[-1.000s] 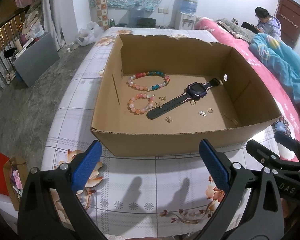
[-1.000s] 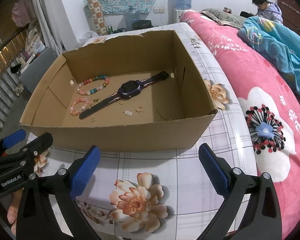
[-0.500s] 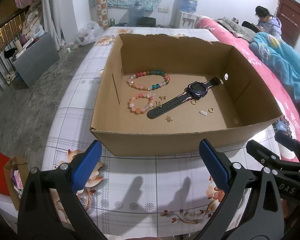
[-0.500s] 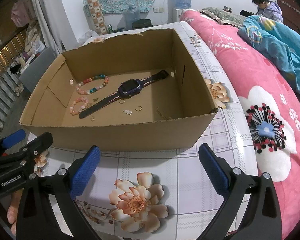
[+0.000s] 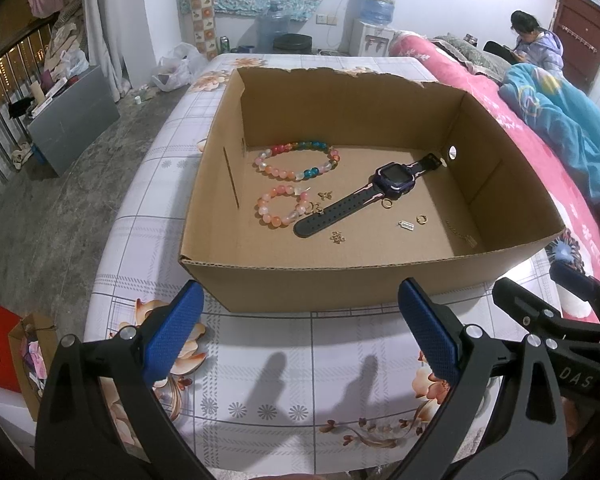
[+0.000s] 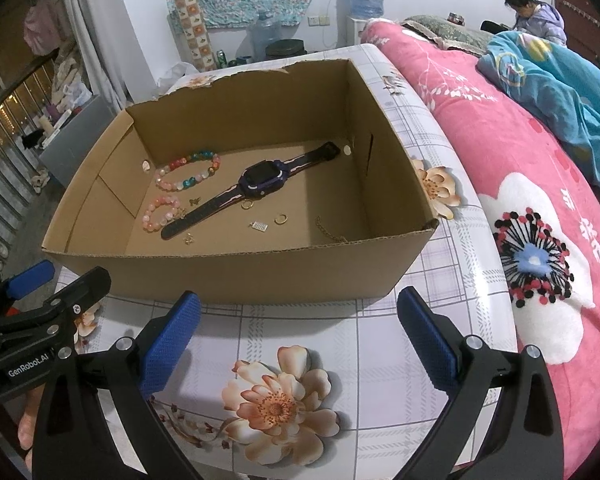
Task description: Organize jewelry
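Well short of box rim [image 5: 320,268], both hand-held grippers [image 5: 300,336] [image 6: 297,332] spread

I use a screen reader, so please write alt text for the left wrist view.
An open cardboard box on a floral tablecloth holds two beaded bracelets, a dark watch and small gold pieces. The left gripper, jaws open, is in front of it.

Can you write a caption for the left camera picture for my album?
Open hand-held gripper before a cardboard box holding bracelets and a watch.
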